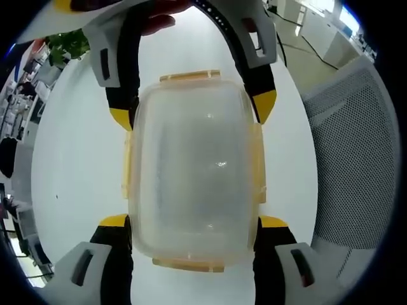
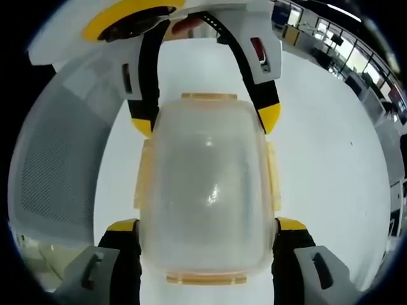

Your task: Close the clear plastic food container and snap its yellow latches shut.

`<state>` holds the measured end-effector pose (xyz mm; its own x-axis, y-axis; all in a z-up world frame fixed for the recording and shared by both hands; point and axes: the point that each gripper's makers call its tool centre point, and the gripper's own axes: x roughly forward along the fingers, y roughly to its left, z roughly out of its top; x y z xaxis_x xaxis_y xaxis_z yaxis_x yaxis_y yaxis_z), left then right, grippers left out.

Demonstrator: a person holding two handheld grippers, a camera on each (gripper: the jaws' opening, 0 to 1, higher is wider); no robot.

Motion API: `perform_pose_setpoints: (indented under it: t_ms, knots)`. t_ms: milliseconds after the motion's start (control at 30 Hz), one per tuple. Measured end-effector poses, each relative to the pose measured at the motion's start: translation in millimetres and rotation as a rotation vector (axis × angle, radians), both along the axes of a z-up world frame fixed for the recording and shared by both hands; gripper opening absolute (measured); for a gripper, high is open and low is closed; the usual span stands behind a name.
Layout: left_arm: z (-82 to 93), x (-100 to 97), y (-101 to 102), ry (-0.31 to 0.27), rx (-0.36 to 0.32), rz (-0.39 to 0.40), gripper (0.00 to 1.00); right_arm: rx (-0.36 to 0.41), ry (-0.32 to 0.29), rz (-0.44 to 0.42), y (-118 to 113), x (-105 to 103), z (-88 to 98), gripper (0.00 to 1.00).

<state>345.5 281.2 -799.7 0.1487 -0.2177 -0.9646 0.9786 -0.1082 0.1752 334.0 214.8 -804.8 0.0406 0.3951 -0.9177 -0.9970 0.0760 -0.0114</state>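
A clear plastic food container with its lid on rests on a white table. Yellow latches show on its far end, near end and long sides. My left gripper straddles the near end, its yellow-tipped jaws pressed to both sides. My right gripper holds the opposite end the same way. In the right gripper view the container lies between the right gripper below and the left gripper above. Whether the latches are snapped I cannot tell.
A grey mesh chair back stands beside the table, also seen as the chair in the right gripper view. A green plant and office desks lie beyond the table. A hand holds the right gripper.
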Motion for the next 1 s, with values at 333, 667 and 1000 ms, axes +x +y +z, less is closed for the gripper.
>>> perform_pose_setpoints:
  t_ms: [333,667,1000]
  knots:
    - [-0.5,-0.9,8.3,-0.004,0.004,0.006,0.78,-0.012,0.003,0.001,8.2,0.0,-1.7,0.86]
    - [-0.7,-0.4,19.6,-0.009,0.008,0.005,0.78,-0.005,0.002,-0.009,21.3,-0.3,-1.8,0.87]
    - [-0.9,-1.1,35.1,-0.016,0.006,0.016,0.78,0.032,0.002,-0.007,36.7,0.0,-0.7,0.87]
